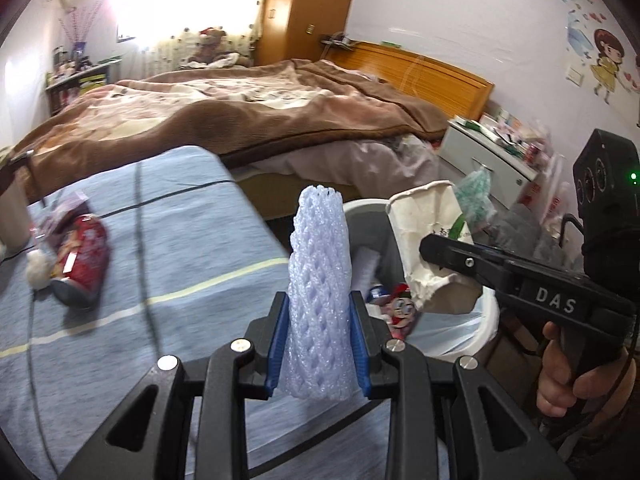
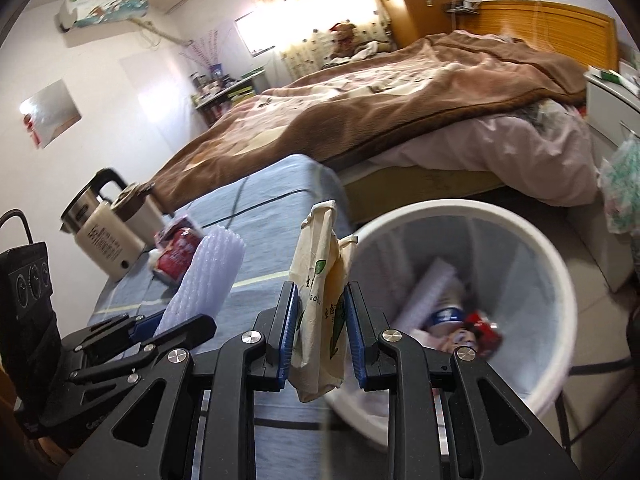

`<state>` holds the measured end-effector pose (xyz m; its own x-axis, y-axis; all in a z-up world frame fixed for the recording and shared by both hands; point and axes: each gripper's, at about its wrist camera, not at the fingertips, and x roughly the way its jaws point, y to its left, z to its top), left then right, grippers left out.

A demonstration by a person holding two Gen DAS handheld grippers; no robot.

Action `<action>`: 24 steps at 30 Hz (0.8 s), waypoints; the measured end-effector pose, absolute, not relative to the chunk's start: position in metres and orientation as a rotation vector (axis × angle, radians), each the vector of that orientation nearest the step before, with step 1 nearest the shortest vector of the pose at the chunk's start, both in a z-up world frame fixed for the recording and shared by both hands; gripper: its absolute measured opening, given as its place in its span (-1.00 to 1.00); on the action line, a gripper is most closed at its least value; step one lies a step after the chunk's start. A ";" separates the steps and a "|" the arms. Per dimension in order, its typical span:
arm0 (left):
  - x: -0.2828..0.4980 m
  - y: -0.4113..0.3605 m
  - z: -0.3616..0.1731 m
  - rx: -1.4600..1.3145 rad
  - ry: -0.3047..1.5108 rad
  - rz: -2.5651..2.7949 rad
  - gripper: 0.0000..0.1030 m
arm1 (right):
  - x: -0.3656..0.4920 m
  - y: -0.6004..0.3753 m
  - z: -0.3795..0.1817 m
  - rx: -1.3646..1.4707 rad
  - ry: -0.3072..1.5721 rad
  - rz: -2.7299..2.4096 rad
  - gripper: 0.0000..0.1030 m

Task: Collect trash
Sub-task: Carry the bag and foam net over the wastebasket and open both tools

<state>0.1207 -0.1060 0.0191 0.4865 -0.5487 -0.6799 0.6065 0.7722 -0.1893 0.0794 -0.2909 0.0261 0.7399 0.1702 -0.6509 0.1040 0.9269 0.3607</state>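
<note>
I've got the left gripper [image 1: 319,344] jaws clamped on the foam net sleeve [image 1: 319,280] and right gripper [image 2: 322,334] jaws pinching the crushed paper cup [image 2: 320,280], both near the white bin [image 2: 532,236] rim, so I'd move each fully over the opening w/ no swing before letting go.

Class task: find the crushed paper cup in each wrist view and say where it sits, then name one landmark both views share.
Left wrist view: crushed paper cup right of centre, pinched by the right claw, above the white bin.
Right wrist view: cup bottom centre, between that claw's blue pads.
Shared landmark: the red can lying on the blue cloth.
</note>
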 end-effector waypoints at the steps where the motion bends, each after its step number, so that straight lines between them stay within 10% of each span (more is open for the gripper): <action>1: 0.120 -0.113 0.018 0.078 0.802 -0.717 -0.40 | 0.078 -0.298 0.025 0.392 0.742 0.019 -0.52; 24: 0.121 -0.193 -0.012 0.126 0.892 -0.769 -0.18 | 0.076 -0.369 -0.020 0.350 0.859 -0.167 -0.28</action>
